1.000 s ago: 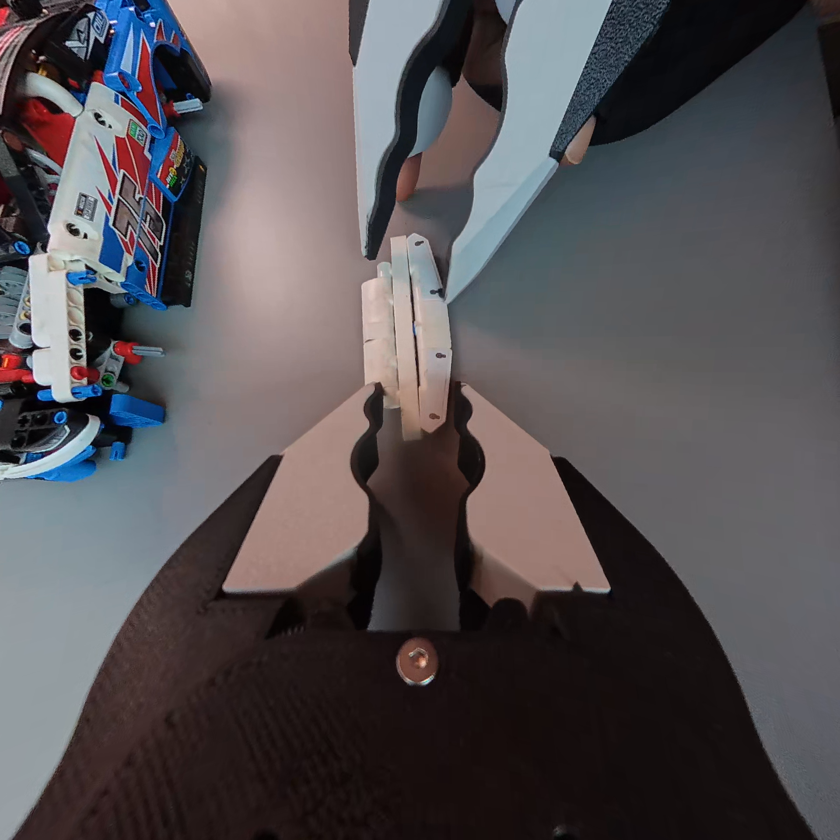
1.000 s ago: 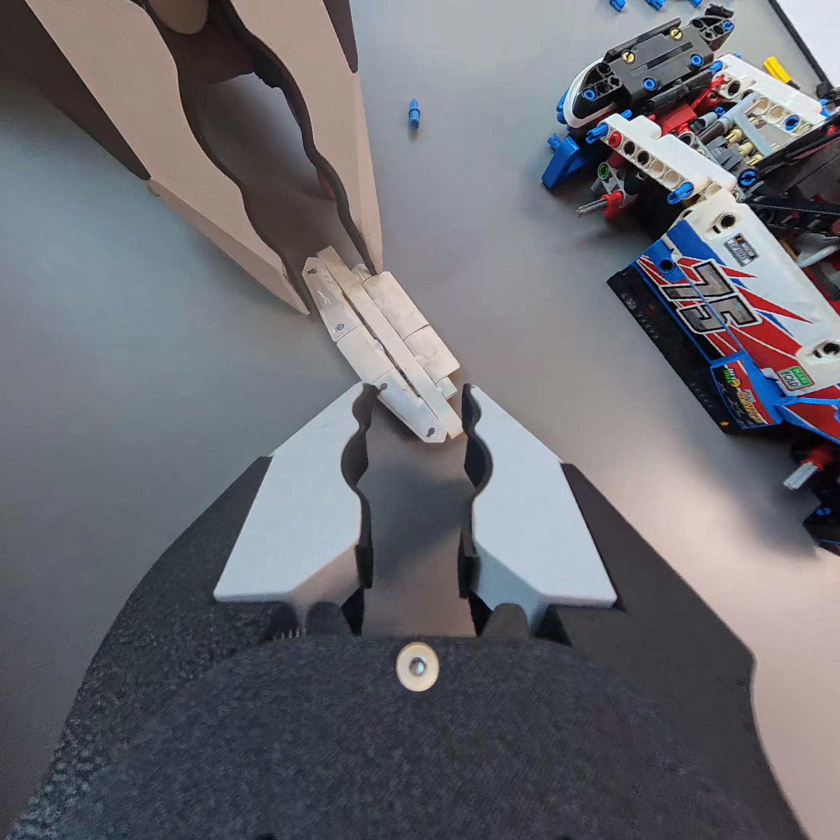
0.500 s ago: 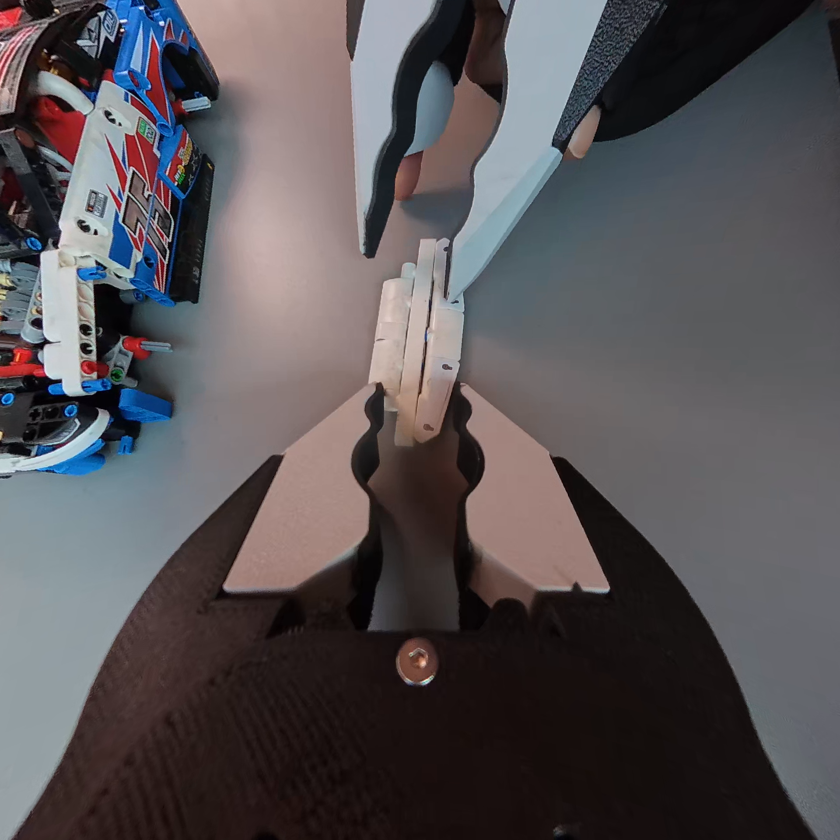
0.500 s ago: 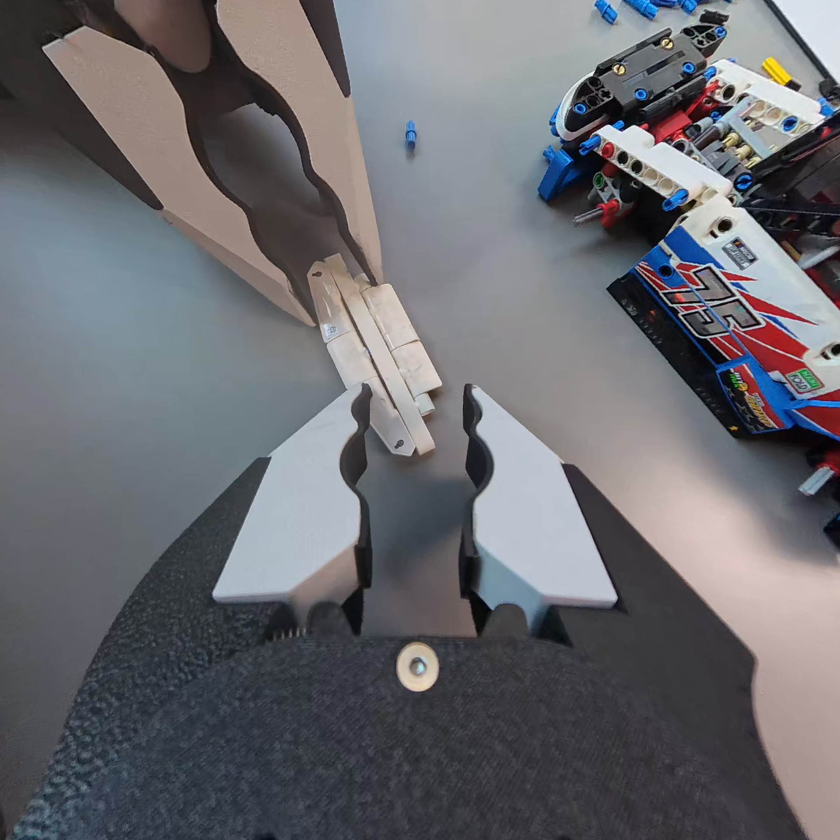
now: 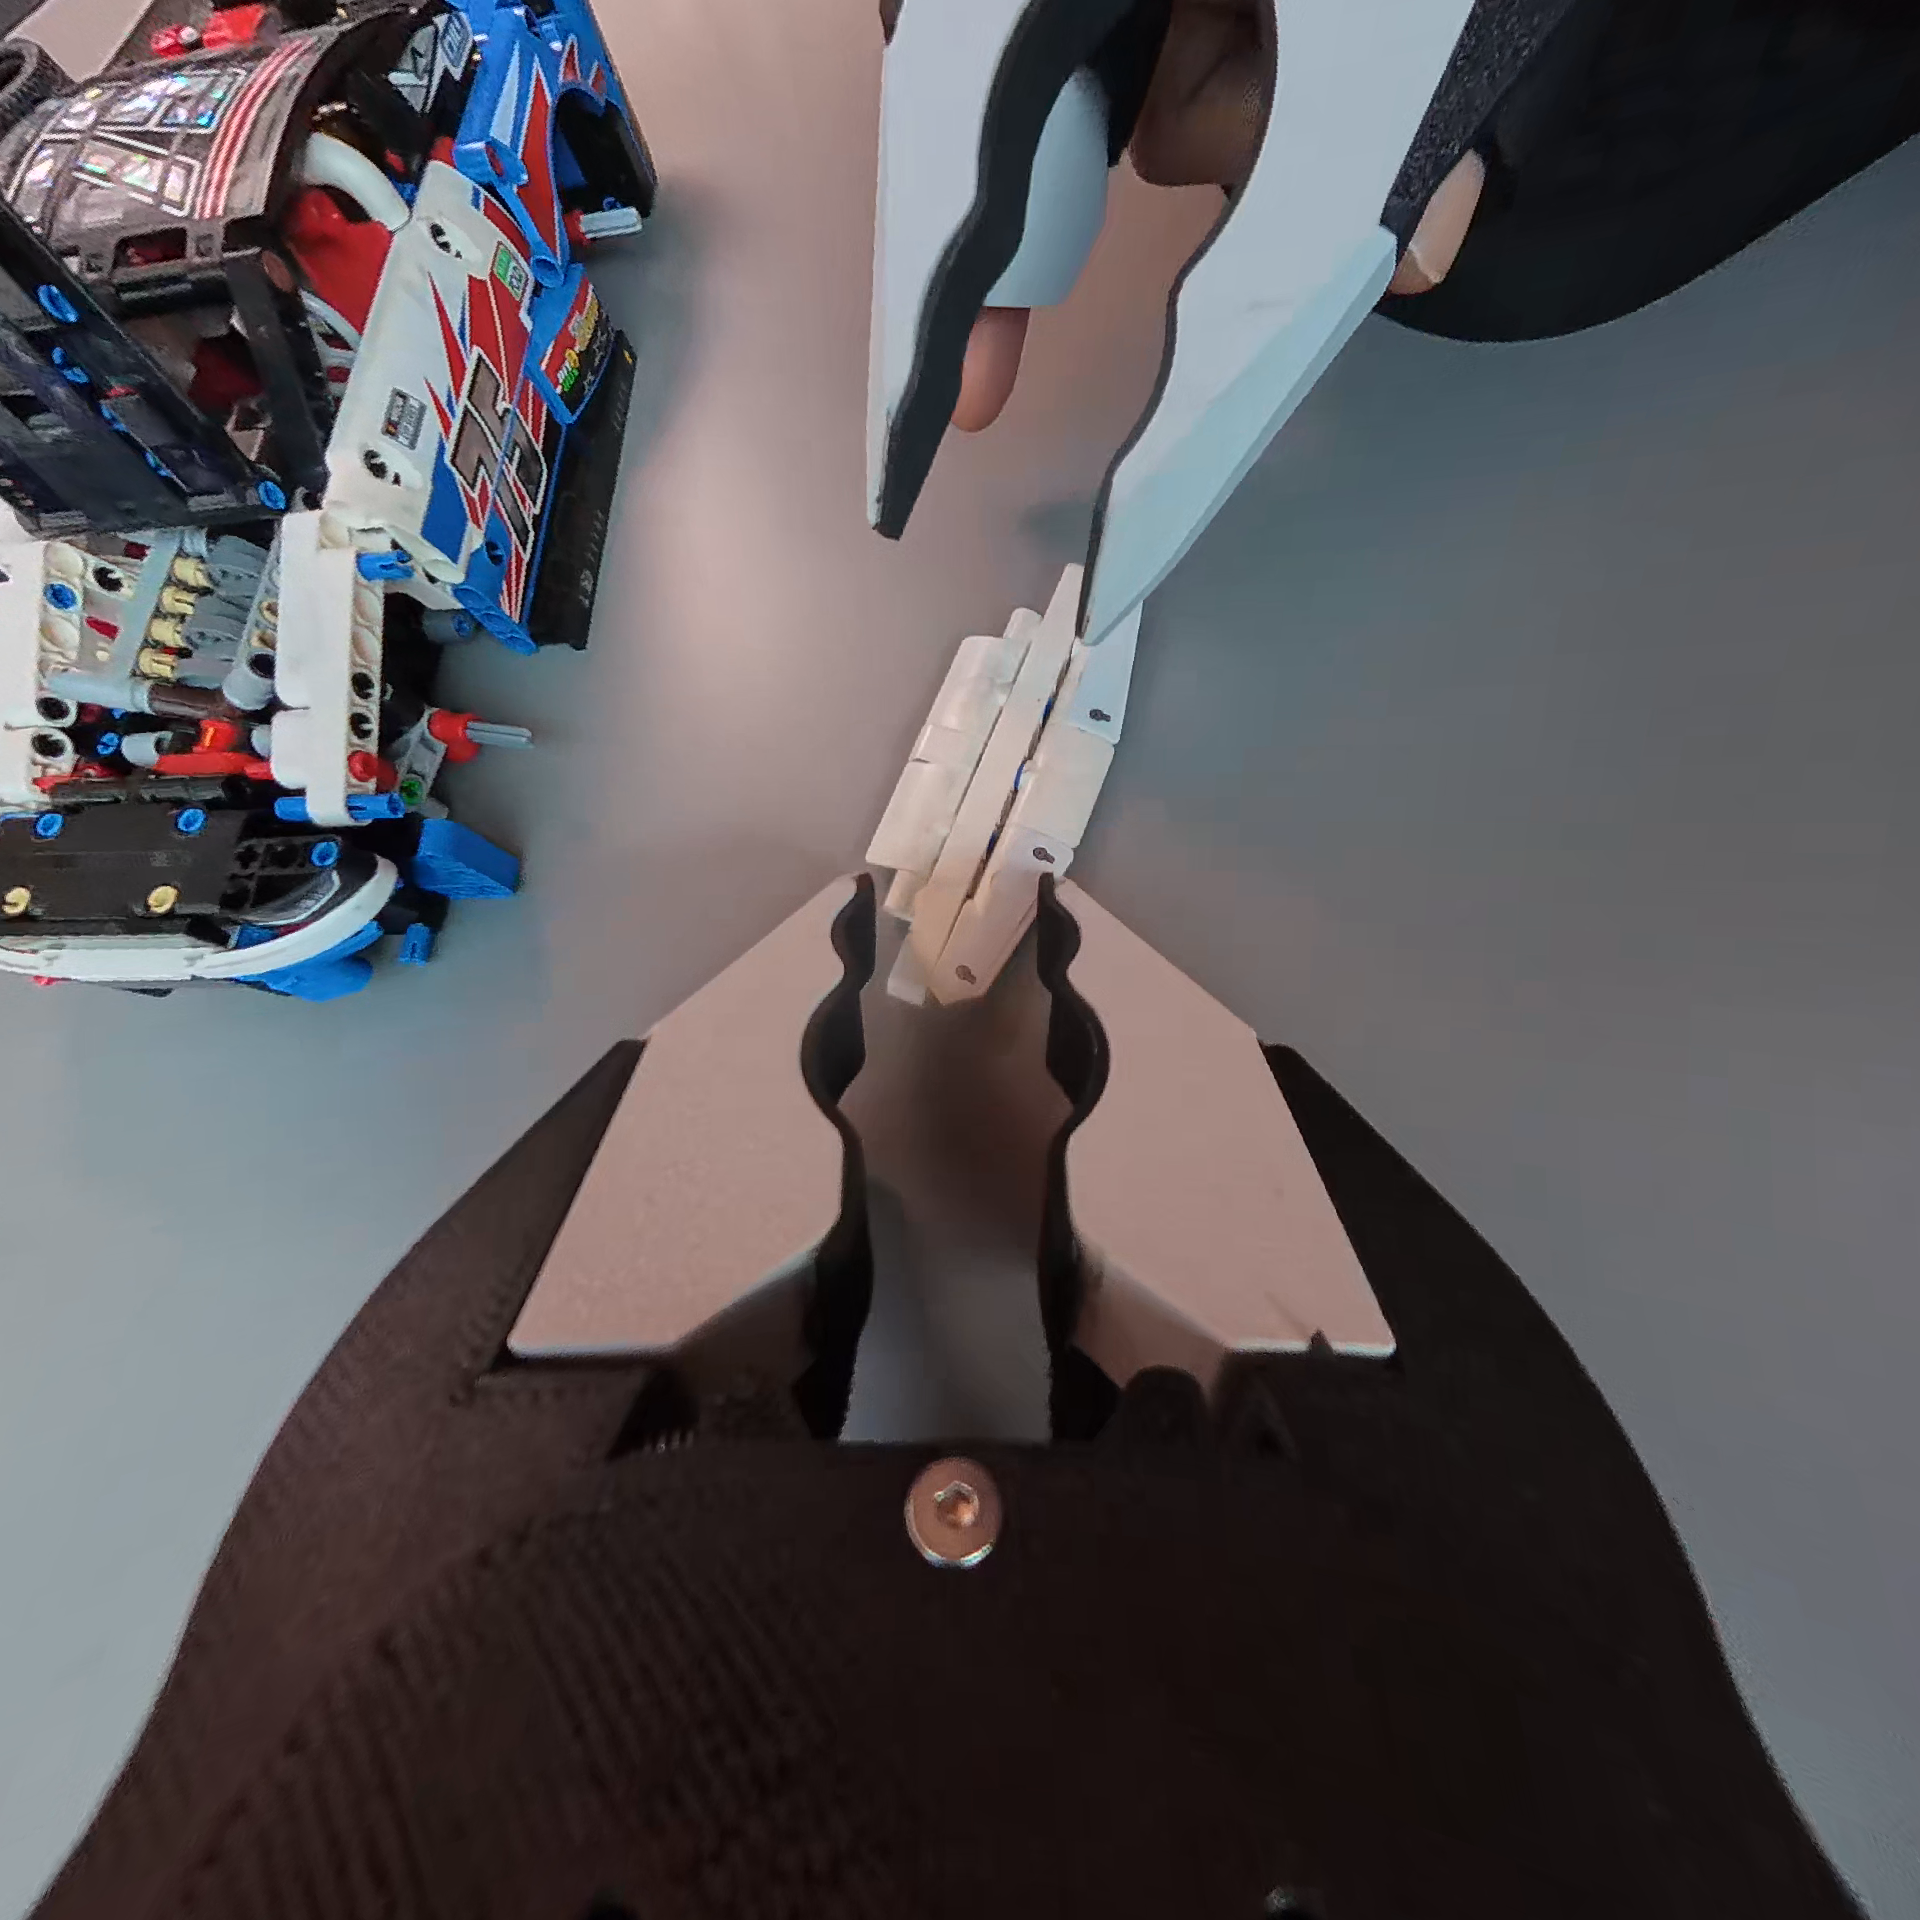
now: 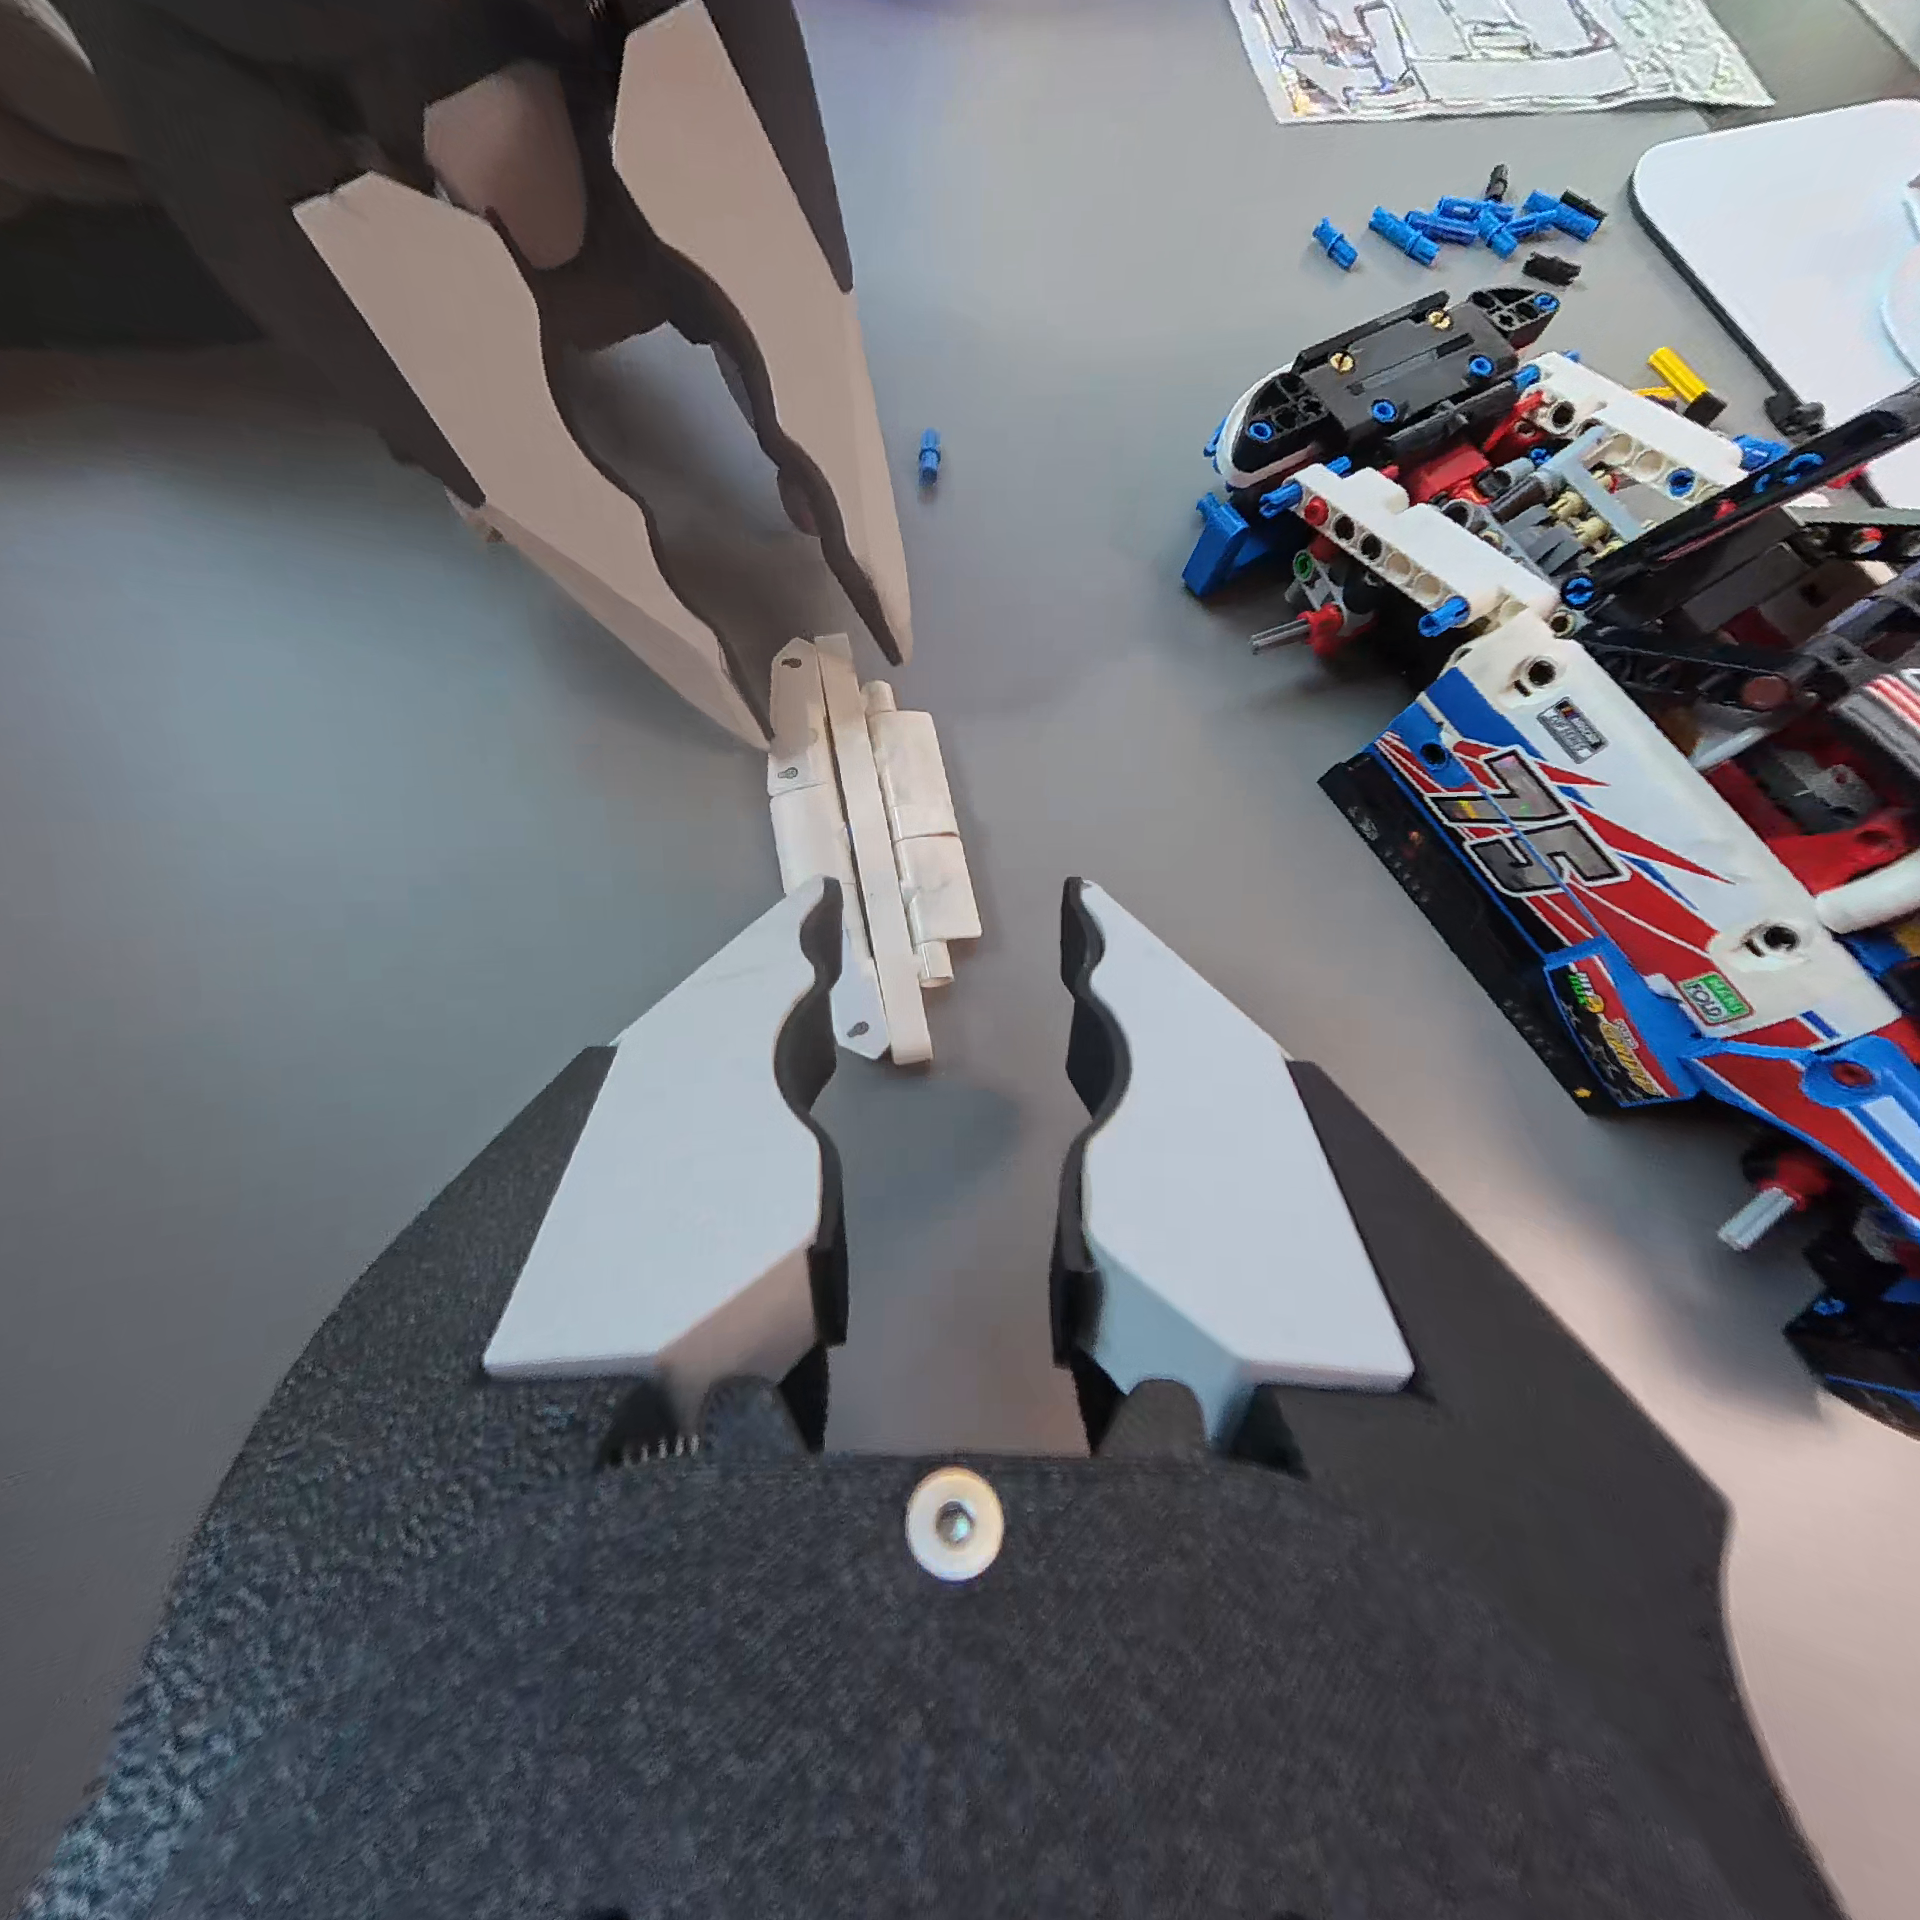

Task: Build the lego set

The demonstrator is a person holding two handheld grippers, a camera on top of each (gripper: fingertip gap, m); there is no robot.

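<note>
The white lego assembly (image 5: 995,800) sits on the grey table (image 5: 1507,831), a stack of flat white pieces lying between the two grippers. The left gripper (image 5: 948,883) has its fingers closed in around the near end, right pad touching; can't tell if it's really clamped. The right gripper (image 6: 943,888) is spread open, its left fingertip against the far end. The half-built race car (image 6: 1621,790) is well off to the side, with loose blue pins (image 6: 1475,223) beyond it.
</note>
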